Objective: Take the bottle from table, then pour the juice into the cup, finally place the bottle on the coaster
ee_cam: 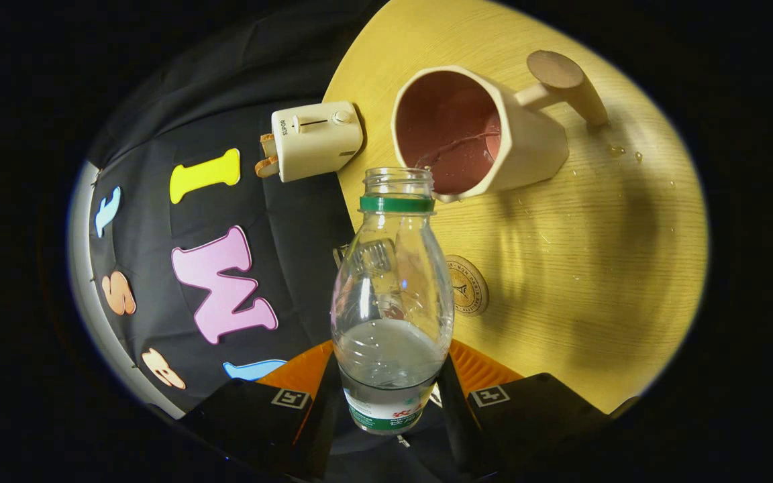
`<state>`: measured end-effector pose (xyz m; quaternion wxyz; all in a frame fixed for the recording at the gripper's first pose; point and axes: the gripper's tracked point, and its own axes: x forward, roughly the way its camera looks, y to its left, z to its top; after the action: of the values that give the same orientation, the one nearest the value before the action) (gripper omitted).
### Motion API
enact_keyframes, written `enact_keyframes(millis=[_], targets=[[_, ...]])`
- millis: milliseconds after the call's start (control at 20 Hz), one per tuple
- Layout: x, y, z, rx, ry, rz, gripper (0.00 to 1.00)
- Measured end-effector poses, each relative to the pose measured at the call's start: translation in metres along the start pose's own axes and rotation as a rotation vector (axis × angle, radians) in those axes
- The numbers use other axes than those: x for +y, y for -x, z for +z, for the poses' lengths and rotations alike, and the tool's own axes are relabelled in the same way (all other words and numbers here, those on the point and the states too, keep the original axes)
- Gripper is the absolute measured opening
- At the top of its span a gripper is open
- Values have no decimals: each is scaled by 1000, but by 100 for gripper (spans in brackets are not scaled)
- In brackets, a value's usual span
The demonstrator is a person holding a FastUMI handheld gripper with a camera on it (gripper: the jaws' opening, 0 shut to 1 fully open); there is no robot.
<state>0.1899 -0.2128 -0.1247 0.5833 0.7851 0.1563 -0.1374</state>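
Tongs clamp the bottle, tilted over the cup.

Clear open bottle, green neck ring, centre frame, thin stream into cream cup above; round coaster beside bottle.

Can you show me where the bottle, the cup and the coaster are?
bottle (392, 315): gripper view, clear body, held between the gripper's fingers.
cup (527, 141): gripper view, outer side wall.
coaster (470, 285): gripper view, printed face beside the bottle.
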Motion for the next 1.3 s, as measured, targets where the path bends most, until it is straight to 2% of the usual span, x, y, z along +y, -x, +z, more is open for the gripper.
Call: enact_keyframes(millis=[1300], targets=[[33, -11, 5, -5, -351, -6, 72]])
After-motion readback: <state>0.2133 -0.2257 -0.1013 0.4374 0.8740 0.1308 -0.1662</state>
